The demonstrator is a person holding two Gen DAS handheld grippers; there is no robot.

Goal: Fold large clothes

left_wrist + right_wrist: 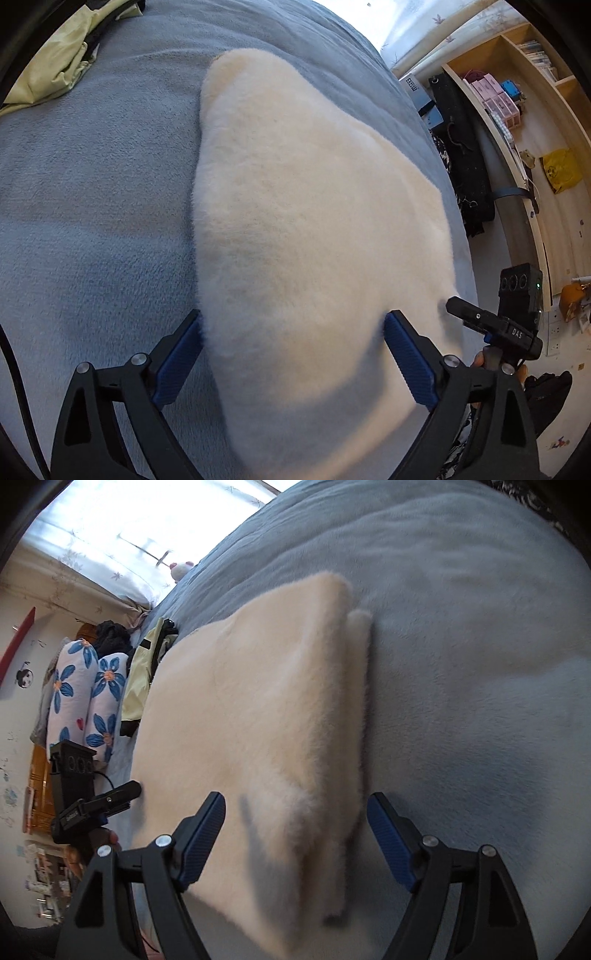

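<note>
Folded cream fleece (314, 206) on blue blanket (92, 206), yellow jacket (142, 675) beside, both grippers' fingers (408, 354) released.

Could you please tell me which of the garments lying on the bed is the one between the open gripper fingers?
The fluffy cream garment; the pale yellow-green jacket lies farther off, beside the floral pillows.

1. The cream fleece garment (314, 206) runs off the bottom edge of the left wrist view, so its near end cannot be seen.
2. The yellow-green jacket (55, 62) is cut by the upper left rim.
3. The shelf (517, 74) holds small boxes and books too small to read.
4. In the right wrist view, the blue blanket (480, 664) is blurred.
5. The floral pillows (85, 694) are partly hidden behind the other gripper.
</note>
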